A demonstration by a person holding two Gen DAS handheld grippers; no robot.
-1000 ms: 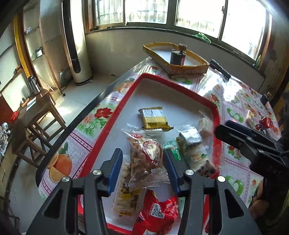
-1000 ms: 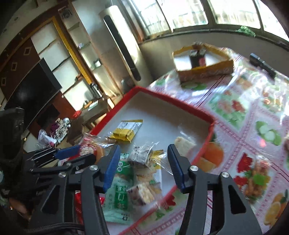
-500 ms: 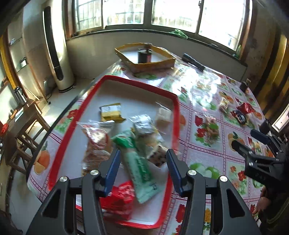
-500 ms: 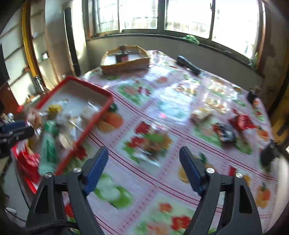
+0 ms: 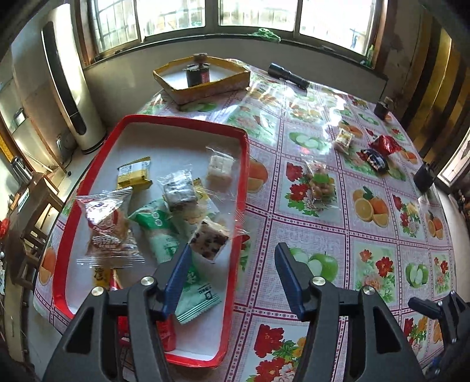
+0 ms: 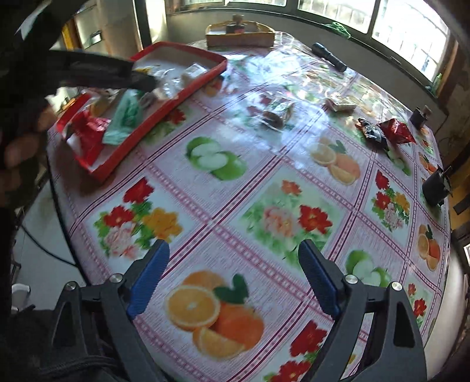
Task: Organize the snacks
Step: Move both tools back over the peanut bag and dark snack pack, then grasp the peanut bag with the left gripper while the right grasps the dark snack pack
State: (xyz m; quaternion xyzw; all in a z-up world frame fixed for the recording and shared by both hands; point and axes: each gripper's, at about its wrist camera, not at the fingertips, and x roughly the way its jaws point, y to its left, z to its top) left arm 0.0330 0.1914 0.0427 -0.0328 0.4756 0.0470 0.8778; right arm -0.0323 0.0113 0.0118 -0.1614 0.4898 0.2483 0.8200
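Left gripper [image 5: 232,273] empty, jaws just opening, over red tray [image 5: 245,164] rim, snacks [image 5: 176,211] inside

Tabletop [image 5: 308,211], covered by a glossy cloth printed with squares of fruit and flowers, taken here as the landmark. At its far edge, below the windows [image 5: 258,13], a shallow yellow cardboard box [image 5: 202,79] holding a small dark can [image 5: 197,75]. To the right of that box, also near the far edge, a black flashlight [image 5: 288,75] lying flat. At the tabletop's right-hand edge, two small dark containers: one far [image 5: 382,108], one nearer [image 5: 424,177]. Off the tabletop's left side, on the floor, a tall white tower appliance [image 5: 69,88] and, nearer, a wooden stool [image 5: 35,211].
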